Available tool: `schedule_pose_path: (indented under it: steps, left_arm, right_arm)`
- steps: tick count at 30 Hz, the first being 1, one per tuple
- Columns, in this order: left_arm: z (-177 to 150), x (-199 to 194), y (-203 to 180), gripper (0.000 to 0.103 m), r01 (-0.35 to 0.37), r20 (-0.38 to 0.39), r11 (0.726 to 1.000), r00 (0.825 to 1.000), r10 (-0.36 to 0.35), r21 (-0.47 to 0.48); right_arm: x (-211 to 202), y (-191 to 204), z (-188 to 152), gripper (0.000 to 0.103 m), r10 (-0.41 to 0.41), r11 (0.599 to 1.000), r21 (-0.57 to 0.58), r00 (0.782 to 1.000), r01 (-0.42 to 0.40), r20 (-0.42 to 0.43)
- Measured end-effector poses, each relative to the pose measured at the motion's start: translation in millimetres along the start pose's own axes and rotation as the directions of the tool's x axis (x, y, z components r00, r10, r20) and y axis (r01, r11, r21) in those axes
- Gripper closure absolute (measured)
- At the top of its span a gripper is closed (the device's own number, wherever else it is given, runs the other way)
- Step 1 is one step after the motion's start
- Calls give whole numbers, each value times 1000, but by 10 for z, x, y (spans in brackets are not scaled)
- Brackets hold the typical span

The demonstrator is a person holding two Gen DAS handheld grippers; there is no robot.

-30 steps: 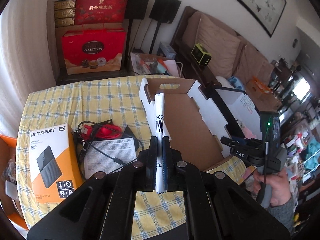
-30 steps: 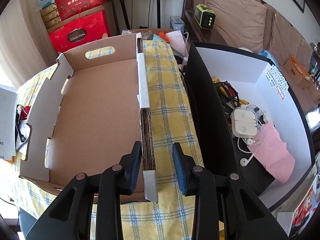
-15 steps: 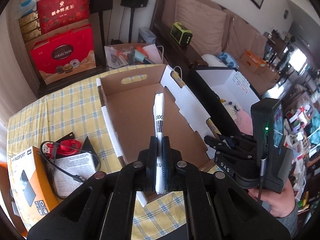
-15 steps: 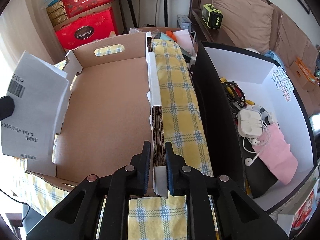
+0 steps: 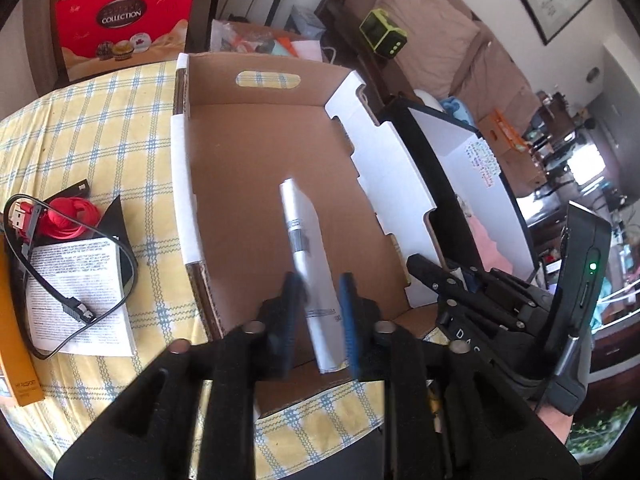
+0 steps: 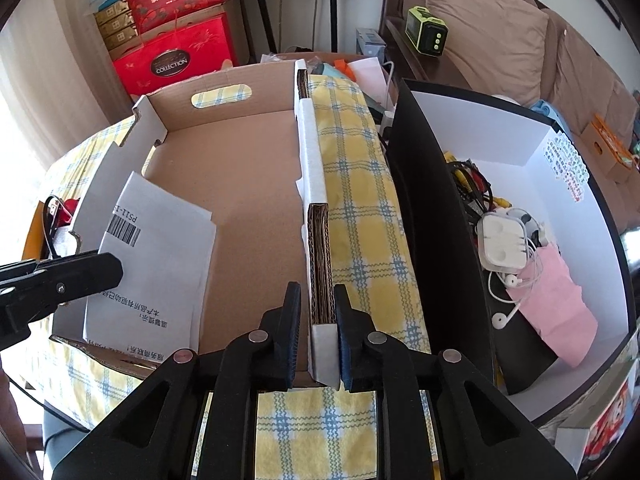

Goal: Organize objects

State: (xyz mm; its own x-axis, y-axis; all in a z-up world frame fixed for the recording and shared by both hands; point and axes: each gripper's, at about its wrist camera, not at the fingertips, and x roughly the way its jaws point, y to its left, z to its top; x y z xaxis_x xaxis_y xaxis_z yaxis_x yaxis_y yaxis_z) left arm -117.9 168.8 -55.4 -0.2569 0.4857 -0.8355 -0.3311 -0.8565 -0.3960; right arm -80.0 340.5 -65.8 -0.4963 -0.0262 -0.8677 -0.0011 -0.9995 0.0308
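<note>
Released from just-opened left jaws, booklet (image 5: 308,264) enters cardboard box (image 6: 256,184); right jaws clamp its wall.

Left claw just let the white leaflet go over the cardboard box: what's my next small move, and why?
Probably lift the left claw straight back. Its jaws have just been opening, and the white folded paper leaflet sits loose between them above the brown cardboard box, whose wall the right claw grips.

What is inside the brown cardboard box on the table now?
Inside the cardboard box only a white printed leaflet shows, between the open left gripper pads. The floor beneath the leaflet and the near corner behind the grippers are covered.
</note>
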Motion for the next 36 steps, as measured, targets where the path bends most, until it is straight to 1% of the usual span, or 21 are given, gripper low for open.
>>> schedule_pose_path:
  steps: [1, 2, 4, 6, 7, 8, 10, 13, 17, 22, 24, 27, 33, 34, 36]
  left_arm:
    - [-13, -48, -1, 52, -15, 13, 1000, 1000, 15, 7]
    - [-28, -112, -11, 46, -28, 31, 999, 999, 28, 19]
    - [-51, -207, -46, 43, -47, 51, 998, 998, 45, 49]
    - [-56, -322, -64, 41, -59, 71, 996, 996, 54, 67]
    - [-63, -387, -58, 38, -63, 83, 995, 995, 57, 72]
    - [-63, -456, -46, 33, -70, 99, 995, 993, 62, 75]
    - [-62, -595, -7, 28, -90, 124, 993, 989, 80, 78]
    - [-36, -757, 138, 22, -111, 133, 991, 986, 101, 76]
    - [-27, -861, 412, 22, -164, 115, 984, 981, 156, 63]
    - [-86, -845, 815, 22, -204, 85, 979, 975, 204, -6]
    - [-148, -818, 927, 22, -208, 71, 978, 975, 208, -20]
    - [-282, -784, 998, 24, -189, 56, 982, 980, 190, -18]
    - [-521, -694, 966, 41, -152, 25, 988, 988, 152, 9]
    - [-545, -658, 961, 44, -153, 18, 988, 988, 152, 12]
    - [-569, -578, 952, 46, -167, 7, 986, 986, 167, 16]
  right_arm:
    - [1, -4, 2, 86, 1, 1000, 1, 1000, -1, 0]
    - [1, -9, 4, 86, 2, 1000, 2, 1000, -2, 1]
    - [2, -16, 3, 86, 6, 1000, 4, 1000, -6, 2]
    - [0, -20, 3, 86, 9, 1000, 7, 1000, -9, 1]
    - [-2, -22, 3, 86, 9, 1000, 7, 1000, -9, 1]
    - [-6, -20, 5, 86, 8, 1000, 6, 1000, -8, 2]
    - [-9, -20, 4, 86, 7, 1000, 4, 1000, -8, 3]
    - [-17, -22, 3, 86, 9, 1000, 4, 1000, -9, 5]
    - [-29, -43, -2, 86, 12, 1000, 6, 1000, -12, 11]
    - [-32, -56, -6, 86, 15, 1000, 11, 1000, -15, 15]
    - [-31, -58, -7, 86, 14, 1000, 10, 1000, -15, 15]
    - [-35, -59, -13, 86, 15, 1000, 0, 1000, -15, 17]
    - [-44, -41, -13, 86, 5, 1000, -8, 1000, -4, 20]
    - [-44, -39, -13, 86, 5, 1000, -9, 1000, -5, 20]
    - [-40, -31, -14, 86, 6, 1000, -10, 1000, -6, 20]
